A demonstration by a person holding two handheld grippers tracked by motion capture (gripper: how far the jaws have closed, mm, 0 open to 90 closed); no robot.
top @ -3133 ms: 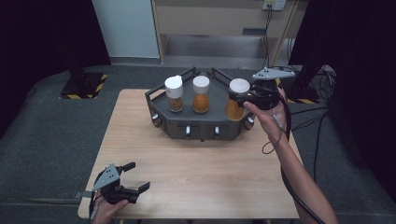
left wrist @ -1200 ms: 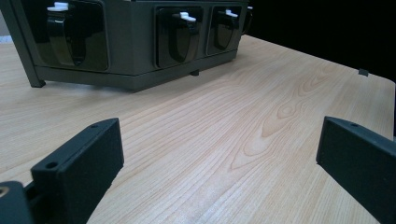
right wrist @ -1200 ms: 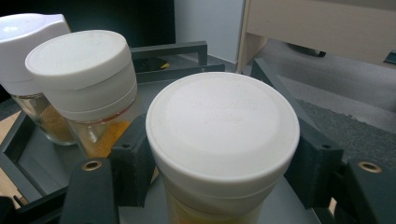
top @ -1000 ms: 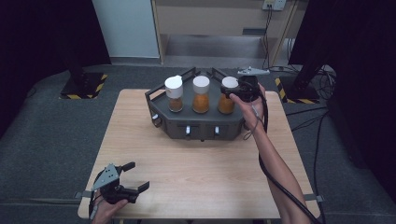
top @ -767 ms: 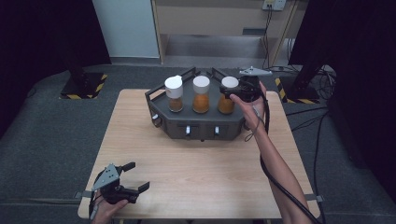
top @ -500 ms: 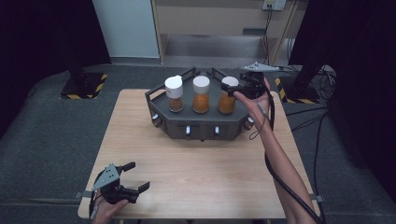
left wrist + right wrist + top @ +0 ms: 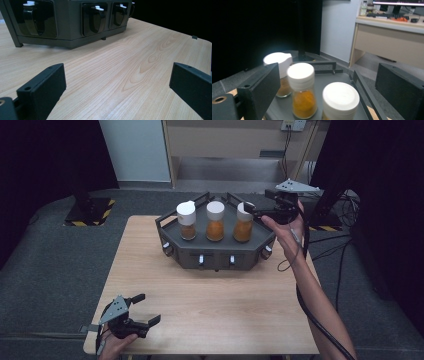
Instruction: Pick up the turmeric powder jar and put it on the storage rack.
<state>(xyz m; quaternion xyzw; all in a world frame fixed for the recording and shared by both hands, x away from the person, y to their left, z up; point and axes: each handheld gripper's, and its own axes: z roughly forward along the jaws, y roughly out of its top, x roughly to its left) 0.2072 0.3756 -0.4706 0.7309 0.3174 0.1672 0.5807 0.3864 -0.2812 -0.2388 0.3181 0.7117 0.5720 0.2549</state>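
A dark grey six-sided rack [image 7: 215,254] stands at the table's far middle. Three jars of orange powder with white lids stand in a row on it: left jar [image 7: 186,220], middle jar [image 7: 215,220], right jar [image 7: 243,224]. My right gripper [image 7: 250,210] hovers just right of the right jar at lid height, open. In the right gripper view [image 7: 329,82] that jar [image 7: 340,101] sits low between the spread jaws, untouched, with the middle jar [image 7: 301,88] behind it. My left gripper [image 7: 148,308] rests open at the front left of the table, holding nothing [image 7: 117,80].
The rack's front wall [image 7: 75,22] carries black knobs with white tabs. Bare wooden table [image 7: 220,310] stretches between the rack and the front edge. Cables [image 7: 320,320] trail along the right side. A desk and a pale wall [image 7: 337,27] lie beyond the table.
The right gripper carried the right jar leftward into the row on the rack, let it go, and has drawn back a little to the right. The left gripper has stayed still.
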